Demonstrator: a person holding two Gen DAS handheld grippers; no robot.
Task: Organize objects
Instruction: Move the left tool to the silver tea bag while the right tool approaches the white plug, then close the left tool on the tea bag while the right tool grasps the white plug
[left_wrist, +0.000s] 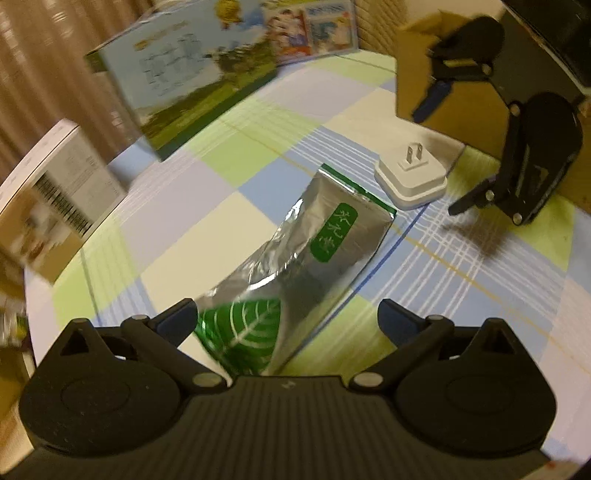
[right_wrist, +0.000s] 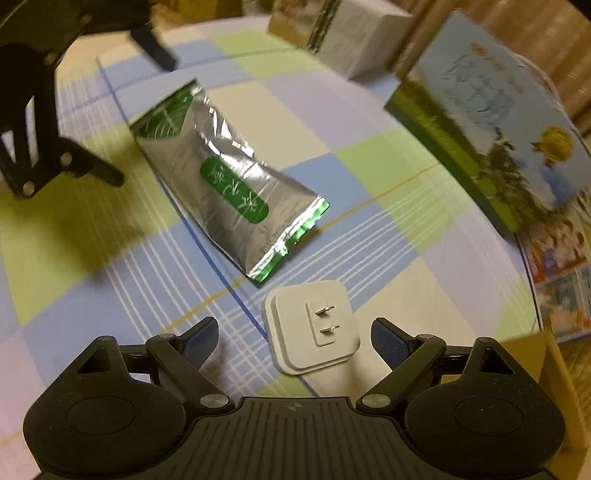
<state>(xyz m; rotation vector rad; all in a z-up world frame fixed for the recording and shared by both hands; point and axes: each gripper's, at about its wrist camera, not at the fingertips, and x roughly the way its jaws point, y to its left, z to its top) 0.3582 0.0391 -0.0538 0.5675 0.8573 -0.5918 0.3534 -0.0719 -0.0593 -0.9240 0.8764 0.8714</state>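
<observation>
A silver foil pouch (left_wrist: 295, 266) with a green label lies flat on the checked tablecloth; it also shows in the right wrist view (right_wrist: 225, 184). My left gripper (left_wrist: 288, 317) is open, and the pouch's near end lies between its fingers. A white plug adapter (right_wrist: 314, 328) lies prongs up between the open fingers of my right gripper (right_wrist: 295, 336); it also shows in the left wrist view (left_wrist: 412, 177). The right gripper (left_wrist: 436, 162) appears there, open beside the adapter. The left gripper (right_wrist: 144, 122) appears open over the pouch's far end.
A blue-and-green printed carton (left_wrist: 192, 81) stands at the table's far side, also in the right wrist view (right_wrist: 491, 122). A white box with a barcode (left_wrist: 51, 192) stands at the left. A brown cardboard box (left_wrist: 436, 70) stands behind the adapter. Picture cards (left_wrist: 317, 26) lie beyond.
</observation>
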